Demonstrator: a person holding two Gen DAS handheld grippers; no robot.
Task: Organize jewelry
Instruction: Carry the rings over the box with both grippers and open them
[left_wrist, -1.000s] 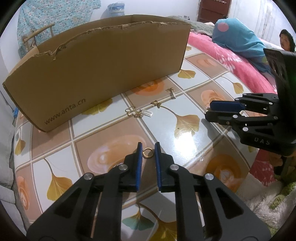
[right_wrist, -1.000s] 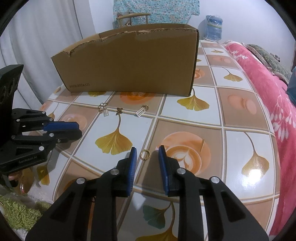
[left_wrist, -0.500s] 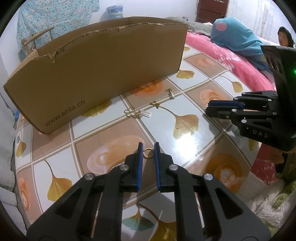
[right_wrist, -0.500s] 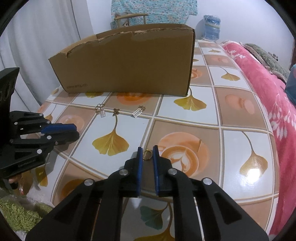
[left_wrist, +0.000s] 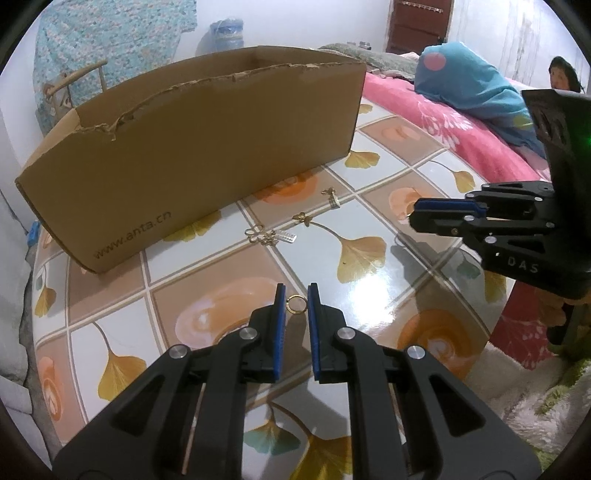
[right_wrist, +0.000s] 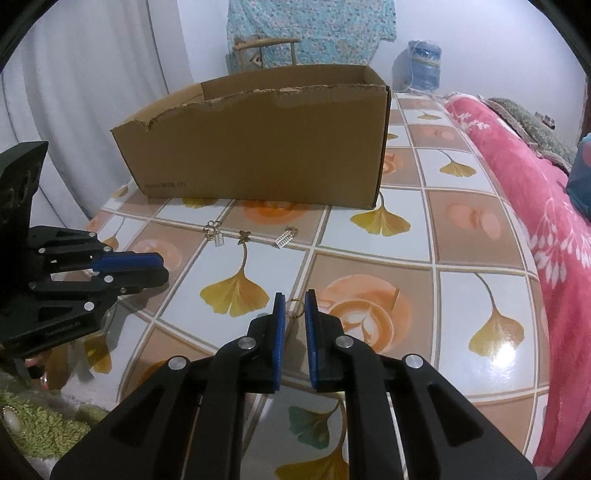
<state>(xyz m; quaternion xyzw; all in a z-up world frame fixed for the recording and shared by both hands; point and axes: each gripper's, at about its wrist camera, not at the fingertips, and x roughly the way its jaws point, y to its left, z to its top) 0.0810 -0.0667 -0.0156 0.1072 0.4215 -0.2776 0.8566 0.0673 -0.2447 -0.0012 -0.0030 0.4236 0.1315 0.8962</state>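
My left gripper (left_wrist: 296, 295) has its blue pads drawn nearly together and clamped on a small gold ring (left_wrist: 296, 305), which sits between the fingertips above the tiled tabletop (left_wrist: 207, 280). My right gripper (right_wrist: 294, 300) is likewise pinched on a second gold ring (right_wrist: 294, 308) (seen nearly edge-on in its own view, so its hoop stands upright between the pads). The left ring shows its open hoop toward the camera; being round, it has no long axis I can name. Ahead, three loose gold pieces lie in a row on the tiles: a clover charm with tag (left_wrist: 271, 235), a small butterfly piece (left_wrist: 302, 218), and a tagged earring (left_wrist: 331, 196), all just in front of the cardboard box (left_wrist: 207, 155).
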